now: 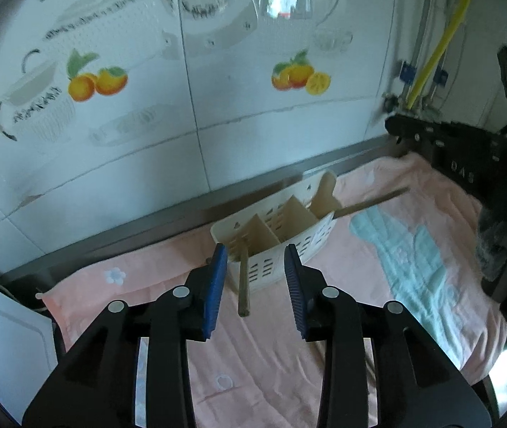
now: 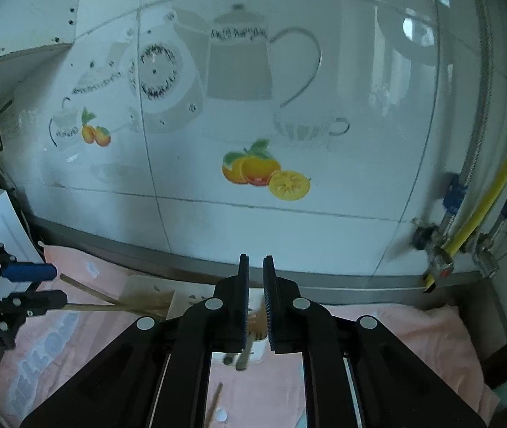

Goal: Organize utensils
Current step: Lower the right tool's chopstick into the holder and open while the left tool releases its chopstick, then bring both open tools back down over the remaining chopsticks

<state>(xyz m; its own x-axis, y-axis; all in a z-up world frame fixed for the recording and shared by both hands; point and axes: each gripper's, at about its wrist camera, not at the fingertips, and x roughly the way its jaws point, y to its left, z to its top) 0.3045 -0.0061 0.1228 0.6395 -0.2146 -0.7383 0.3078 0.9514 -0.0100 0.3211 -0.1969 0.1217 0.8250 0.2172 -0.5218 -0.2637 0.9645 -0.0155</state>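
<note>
a steel counter [image 1: 182, 215] ran along the tiled wall. a pink towel [image 1: 271, 356] covered it. a white utensil caddy [image 1: 282, 239] lay on the towel.

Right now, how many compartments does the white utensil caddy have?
3 in the white utensil caddy: near end holds a wooden handle, middle looks empty, far end holds a wooden spatula.

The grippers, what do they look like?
Both are black plastic frames with round silver rivets. The left gripper has ribbed blue pads inside its fingers. The right gripper has dark ridged pads. White lettering marks the right gripper's body, seen from the left camera.
</note>
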